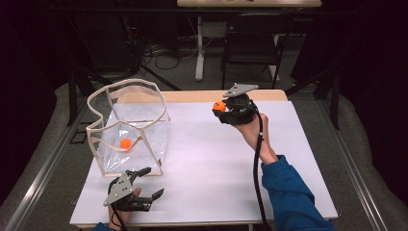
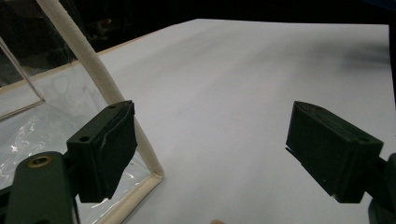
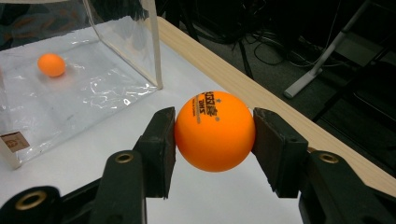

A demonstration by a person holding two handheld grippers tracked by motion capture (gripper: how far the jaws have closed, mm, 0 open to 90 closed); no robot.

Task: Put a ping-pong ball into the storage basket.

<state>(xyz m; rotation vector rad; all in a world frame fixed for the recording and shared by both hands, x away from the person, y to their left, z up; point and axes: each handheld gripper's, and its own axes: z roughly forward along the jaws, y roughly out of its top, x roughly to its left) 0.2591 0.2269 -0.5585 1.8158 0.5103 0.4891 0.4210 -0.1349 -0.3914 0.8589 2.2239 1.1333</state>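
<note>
At the left of the table (image 1: 202, 163) stands a clear bag (image 1: 132, 130) with a pale trim, a ball (image 1: 126, 143) lying on its floor, and just in front of its near corner the left gripper (image 1: 146, 182) rests low with its jaws spread wide and nothing between them. Farther right, well apart from the bag, the right gripper (image 1: 217, 108) is raised above the white sheet, its jaws clamped on a second orange ball (image 3: 215, 130).

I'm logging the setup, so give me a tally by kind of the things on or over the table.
Orange ping-pong balls: 2, one in the right claw, one inside the bag
Clear bag with white trim: 1
Total: 3
</note>
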